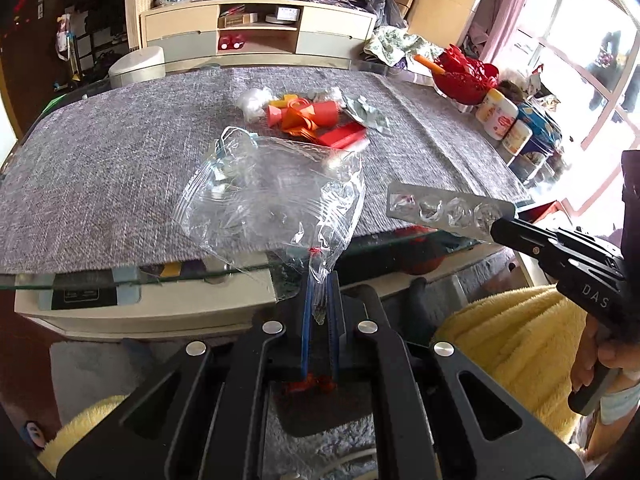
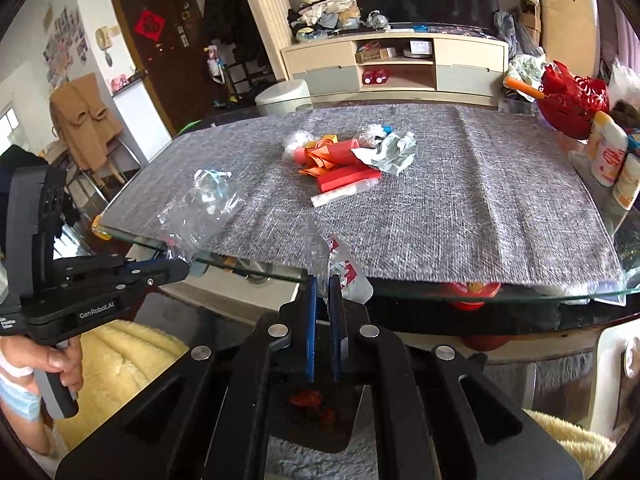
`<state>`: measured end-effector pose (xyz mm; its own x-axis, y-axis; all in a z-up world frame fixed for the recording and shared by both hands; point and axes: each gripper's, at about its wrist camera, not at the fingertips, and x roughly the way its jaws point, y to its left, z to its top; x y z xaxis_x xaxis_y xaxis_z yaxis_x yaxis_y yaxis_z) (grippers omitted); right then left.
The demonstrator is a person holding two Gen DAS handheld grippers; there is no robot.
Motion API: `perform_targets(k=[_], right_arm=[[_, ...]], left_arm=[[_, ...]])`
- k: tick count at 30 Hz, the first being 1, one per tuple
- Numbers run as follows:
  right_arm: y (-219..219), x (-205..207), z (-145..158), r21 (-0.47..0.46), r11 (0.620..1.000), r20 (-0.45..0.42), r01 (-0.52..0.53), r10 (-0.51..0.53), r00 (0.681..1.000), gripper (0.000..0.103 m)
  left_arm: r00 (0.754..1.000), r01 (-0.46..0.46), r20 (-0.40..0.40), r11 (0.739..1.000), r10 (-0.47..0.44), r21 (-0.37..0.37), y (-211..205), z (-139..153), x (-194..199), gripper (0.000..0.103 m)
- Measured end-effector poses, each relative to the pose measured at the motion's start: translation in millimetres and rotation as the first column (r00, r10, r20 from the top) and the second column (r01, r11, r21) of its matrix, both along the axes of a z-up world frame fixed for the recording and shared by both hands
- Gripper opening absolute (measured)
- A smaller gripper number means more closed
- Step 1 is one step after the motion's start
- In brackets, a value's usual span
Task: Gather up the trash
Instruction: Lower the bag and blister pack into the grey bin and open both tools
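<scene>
My left gripper (image 1: 320, 284) is shut on a corner of a clear plastic bag (image 1: 272, 192), which lies open over the front of the grey table mat; the bag also shows in the right wrist view (image 2: 200, 204). My right gripper (image 2: 323, 280) is shut on an empty silver pill blister strip (image 1: 448, 210), held above the table's front edge just right of the bag; I see it edge-on in the right wrist view (image 2: 320, 252). A pile of trash (image 2: 348, 156) sits mid-table: red and orange paper scraps, crumpled foil and clear wrappers; it also shows in the left wrist view (image 1: 312, 116).
The glass table (image 2: 480, 292) carries a grey mat (image 2: 460, 200). A red basket (image 2: 572, 108) and white bottles (image 2: 608, 152) stand at the right edge. A TV cabinet (image 2: 396, 64) stands behind. A yellow fleece (image 1: 516, 332) lies below the table front.
</scene>
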<state>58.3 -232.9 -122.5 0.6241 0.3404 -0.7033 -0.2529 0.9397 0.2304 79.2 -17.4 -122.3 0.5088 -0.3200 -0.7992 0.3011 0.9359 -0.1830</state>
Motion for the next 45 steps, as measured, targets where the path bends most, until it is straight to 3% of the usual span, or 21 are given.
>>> perform_targets(k=[8,22,34,45], right_arm=[[-1.8,-12.0,-0.8,0.015,1.0,0.003,0.004,-0.004,1.0,0.007],[8.2,-26.4,-21.7,0.007,1.0,-0.039,-0.016,0.016,0.999,0.007],[27.7,-35.9,-78.1,-0.036,0.999,-0.195,-0.035,0.027,0.98,0.007],[30.6,-22.7,-131.9,-0.008,1.0,-0.358,-0.009,0.006,0.934,0.008]], left_arm=[[0.997,0.029,-0.069,1.0,-0.028,0.006,-7.2,-23.5,0.6,0.006],[0.992,0.056,-0.111,0.998,-0.054,0.012,-9.1,-46.3,-22.6,0.006],[0.972,0.044,-0.231,0.999,-0.041,0.005,-5.0,-104.0,-50.0,0.006],[0.948,0.034,-0.317,0.999,-0.029,0.01,-5.7,-141.7,-52.1,0.006]])
